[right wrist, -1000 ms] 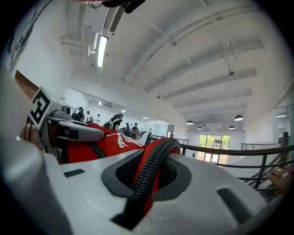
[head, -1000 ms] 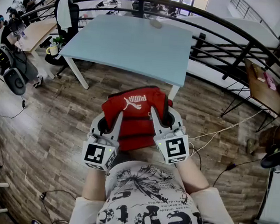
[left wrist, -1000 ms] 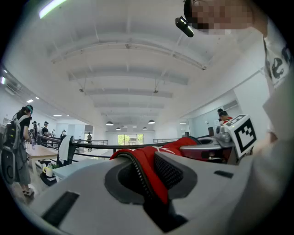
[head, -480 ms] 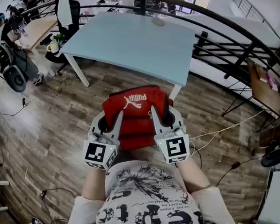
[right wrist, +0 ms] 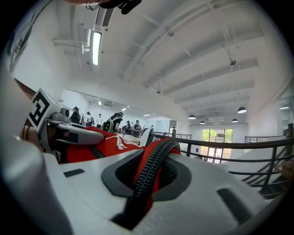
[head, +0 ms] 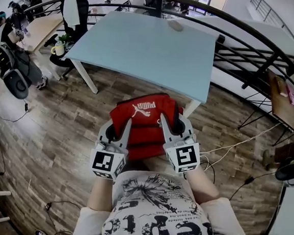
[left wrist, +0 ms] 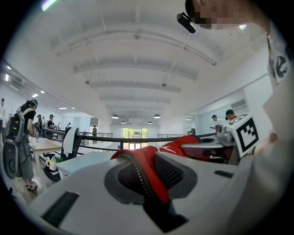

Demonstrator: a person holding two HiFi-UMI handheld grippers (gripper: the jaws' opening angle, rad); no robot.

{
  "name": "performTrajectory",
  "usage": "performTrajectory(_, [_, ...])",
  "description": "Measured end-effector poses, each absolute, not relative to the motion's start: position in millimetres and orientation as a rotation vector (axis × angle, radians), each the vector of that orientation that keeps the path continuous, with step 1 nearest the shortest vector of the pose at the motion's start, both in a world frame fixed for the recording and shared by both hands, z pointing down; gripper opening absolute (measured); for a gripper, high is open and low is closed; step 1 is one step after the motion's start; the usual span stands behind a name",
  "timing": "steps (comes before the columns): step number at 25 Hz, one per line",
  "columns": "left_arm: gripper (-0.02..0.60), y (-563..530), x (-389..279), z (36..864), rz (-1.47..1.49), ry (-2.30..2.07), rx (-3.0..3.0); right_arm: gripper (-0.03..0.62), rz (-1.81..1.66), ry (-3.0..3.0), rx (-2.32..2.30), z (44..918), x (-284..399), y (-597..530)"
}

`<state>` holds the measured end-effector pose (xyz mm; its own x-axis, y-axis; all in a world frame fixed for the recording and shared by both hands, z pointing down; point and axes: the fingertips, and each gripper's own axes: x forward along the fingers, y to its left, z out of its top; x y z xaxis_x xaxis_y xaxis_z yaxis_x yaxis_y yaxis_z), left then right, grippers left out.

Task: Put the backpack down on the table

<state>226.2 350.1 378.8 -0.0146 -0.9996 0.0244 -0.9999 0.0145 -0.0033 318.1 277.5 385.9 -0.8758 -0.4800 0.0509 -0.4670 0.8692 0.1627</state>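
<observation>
Before the table (head: 143, 42), the backpack (head: 143, 127) hangs clamped between left gripper (head: 118, 126) and right gripper (head: 170, 123).

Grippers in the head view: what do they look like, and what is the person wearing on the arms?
Both the left gripper and right gripper have pale grey plastic bodies with two tapering jaws and dark textured pads. Each carries a white cube with black square markers. The person wears a white short-sleeved T-shirt with black print.

The left gripper (left wrist: 147, 178) pinches a zippered edge of the red backpack (left wrist: 186, 141) between its jaws.
</observation>
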Motion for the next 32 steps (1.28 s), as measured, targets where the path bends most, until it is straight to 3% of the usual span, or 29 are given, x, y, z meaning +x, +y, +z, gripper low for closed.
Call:
performTrajectory(20, [0.064, 171.1, -2.4, 356.7, 0.075, -2.089, 2.332, 0.038, -0.173, -2.915, 0.943, 362.3, 97.9, 104.9])
performTrajectory(32, [0.065, 55.3, -66.0, 354.2, 0.092, -2.122, 2.313, 0.038, -0.186, -2.949, 0.903, 359.5, 31.8, -12.1])
